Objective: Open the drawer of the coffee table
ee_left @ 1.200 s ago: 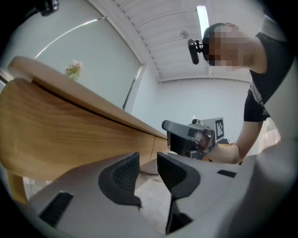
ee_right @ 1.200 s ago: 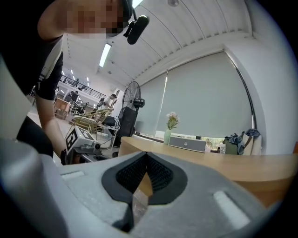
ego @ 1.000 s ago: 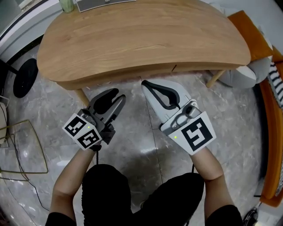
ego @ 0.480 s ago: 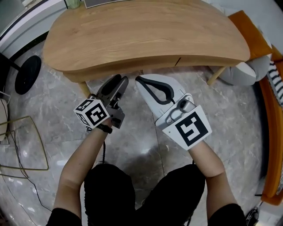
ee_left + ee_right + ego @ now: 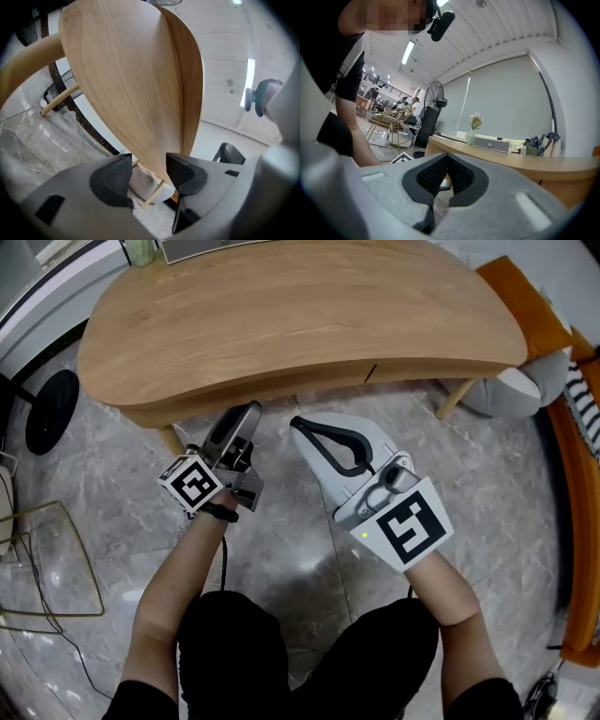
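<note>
Counting one desk [image 5: 300,315], two grippers: we find left gripper [image 5: 248,412] rolled sideways since earlier, jaws just spread, empty; right gripper [image 5: 298,424] pressed together.

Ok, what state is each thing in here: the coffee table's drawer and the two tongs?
drawer: shut, front flush, not pulled out.
left tongs: open, have just been opening, nothing held between them.
right tongs: shut, empty.

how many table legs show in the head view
2: one leg at the near left, another at the near right. Far legs may be hidden under the tabletop.
</note>
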Tool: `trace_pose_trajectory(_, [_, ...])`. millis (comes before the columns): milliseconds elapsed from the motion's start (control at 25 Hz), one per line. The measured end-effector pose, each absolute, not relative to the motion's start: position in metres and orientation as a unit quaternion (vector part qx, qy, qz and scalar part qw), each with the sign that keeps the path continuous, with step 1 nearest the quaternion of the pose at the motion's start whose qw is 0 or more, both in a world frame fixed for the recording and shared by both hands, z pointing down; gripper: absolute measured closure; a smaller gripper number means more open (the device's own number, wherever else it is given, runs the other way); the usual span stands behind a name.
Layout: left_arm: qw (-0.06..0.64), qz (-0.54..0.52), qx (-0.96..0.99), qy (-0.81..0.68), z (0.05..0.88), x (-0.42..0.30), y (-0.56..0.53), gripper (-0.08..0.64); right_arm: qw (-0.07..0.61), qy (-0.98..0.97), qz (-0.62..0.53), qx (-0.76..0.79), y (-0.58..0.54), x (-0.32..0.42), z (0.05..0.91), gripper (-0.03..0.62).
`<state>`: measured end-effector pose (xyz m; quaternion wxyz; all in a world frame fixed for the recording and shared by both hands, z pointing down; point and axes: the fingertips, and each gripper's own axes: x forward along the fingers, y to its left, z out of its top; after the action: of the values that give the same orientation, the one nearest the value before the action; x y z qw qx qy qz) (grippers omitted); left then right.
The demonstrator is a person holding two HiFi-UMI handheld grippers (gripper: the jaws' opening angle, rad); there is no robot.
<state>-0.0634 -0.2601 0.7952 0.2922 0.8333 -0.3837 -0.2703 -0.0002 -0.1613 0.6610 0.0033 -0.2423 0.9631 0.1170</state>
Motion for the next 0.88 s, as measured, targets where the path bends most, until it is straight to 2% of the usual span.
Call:
trace_pose_trajectory(280, [0.317,-0.318,0.82,-0.356,0.791,-0.062,-0.279,0.324,-0.009,0.965,0.113,-0.237,-0.161,0.001,0.668,0.588])
trace_pose_trajectory(480, [0.288,-0.321,0.84,-0.329,0.781,-0.06,-0.281,0.313,-0.018,0.967,0.11,-0.23,-0.156,-0.001,0.676,0.588])
trace_pose_trajectory(680, [0.291,-0.322,0.84,-0.325,0.786,-0.061,-0.275,0.37,-0.017,0.967,0.112,-0.227,-0.152,-0.001,0.675,0.588])
trace_pose_trajectory(880, [0.296,-0.328,0.836,-0.327,0.786,-0.062,-0.274,0.385,-0.02,0.967,0.112,-0.229,-0.151,0.003,0.676,0.588])
